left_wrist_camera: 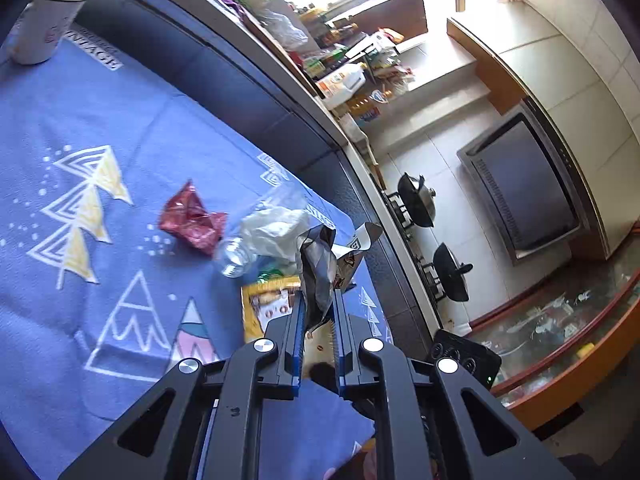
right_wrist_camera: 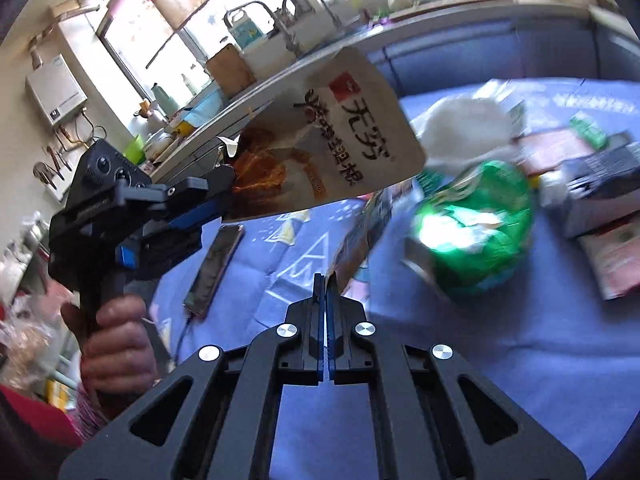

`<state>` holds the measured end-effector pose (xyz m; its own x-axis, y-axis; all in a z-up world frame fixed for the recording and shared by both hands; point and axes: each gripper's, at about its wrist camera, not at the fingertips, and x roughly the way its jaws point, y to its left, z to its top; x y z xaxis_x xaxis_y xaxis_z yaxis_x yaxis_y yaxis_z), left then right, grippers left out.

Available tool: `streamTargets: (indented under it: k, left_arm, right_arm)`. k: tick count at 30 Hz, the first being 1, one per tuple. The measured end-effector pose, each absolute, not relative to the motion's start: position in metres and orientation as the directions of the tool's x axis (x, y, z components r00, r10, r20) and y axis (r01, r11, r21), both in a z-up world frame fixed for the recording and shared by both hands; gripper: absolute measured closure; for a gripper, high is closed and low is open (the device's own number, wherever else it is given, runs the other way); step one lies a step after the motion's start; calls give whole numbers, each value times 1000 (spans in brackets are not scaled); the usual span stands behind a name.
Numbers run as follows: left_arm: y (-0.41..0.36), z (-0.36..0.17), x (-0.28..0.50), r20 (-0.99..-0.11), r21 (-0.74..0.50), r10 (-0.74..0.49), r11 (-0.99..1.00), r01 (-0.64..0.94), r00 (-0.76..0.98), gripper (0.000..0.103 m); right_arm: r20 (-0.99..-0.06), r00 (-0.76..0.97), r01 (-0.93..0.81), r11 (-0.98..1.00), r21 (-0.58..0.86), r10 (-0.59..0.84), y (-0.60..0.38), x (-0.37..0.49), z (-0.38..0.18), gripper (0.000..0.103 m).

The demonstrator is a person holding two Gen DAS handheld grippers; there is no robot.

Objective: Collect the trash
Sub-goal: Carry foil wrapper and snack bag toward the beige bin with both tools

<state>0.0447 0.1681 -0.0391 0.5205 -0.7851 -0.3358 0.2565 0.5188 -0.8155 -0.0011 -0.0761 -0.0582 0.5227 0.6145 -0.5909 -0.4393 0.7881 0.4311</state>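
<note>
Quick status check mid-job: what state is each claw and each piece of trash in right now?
Left claw: shut on snack pouch, held off the cloth.
Snack pouch: empty, lifted.
Right claw: shut on thin wrapper.
Thin wrapper: pinched at its edge.
Red wrapper: crumpled, lying on cloth.
Clear bottle: on its side.
Paper cup: upright.
Green bag: blurred, state unclear.

blue cloth (left_wrist_camera: 120, 128) with white-yellow triangles, crumpled red wrapper (left_wrist_camera: 192, 220), green bag (right_wrist_camera: 476, 228).

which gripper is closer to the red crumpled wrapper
Left. The left gripper, shut on a snack pouch, hangs just beside the red crumpled wrapper. The right gripper, pinching a wrapper edge, has no red wrapper in its view.
</note>
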Motion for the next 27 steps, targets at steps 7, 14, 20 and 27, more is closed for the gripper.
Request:
streamTargets:
  k: [7,14,20,27]
  left_arm:
    - [108,-31,55,-361,-789,-830,516,335,426,91]
    - [47,-22,64,-389,-765,-860,502,403,331,91]
    - [4,-17,65,-422,-742,-862,506,439,279,91]
    - [-34,-28,65,-474,-735,-855,516,439,211,91]
  right_arm:
    - [-568,665,-280,867,413,485,-158,-41,-58,102]
    - [-502,776,-165,891,422,382,-226,-68,-51,102]
    - [-506,817,-29,897,442,275,-290,-82,-59,102]
    - [-590,756,89,847,524,285,-331,-93,-104,99]
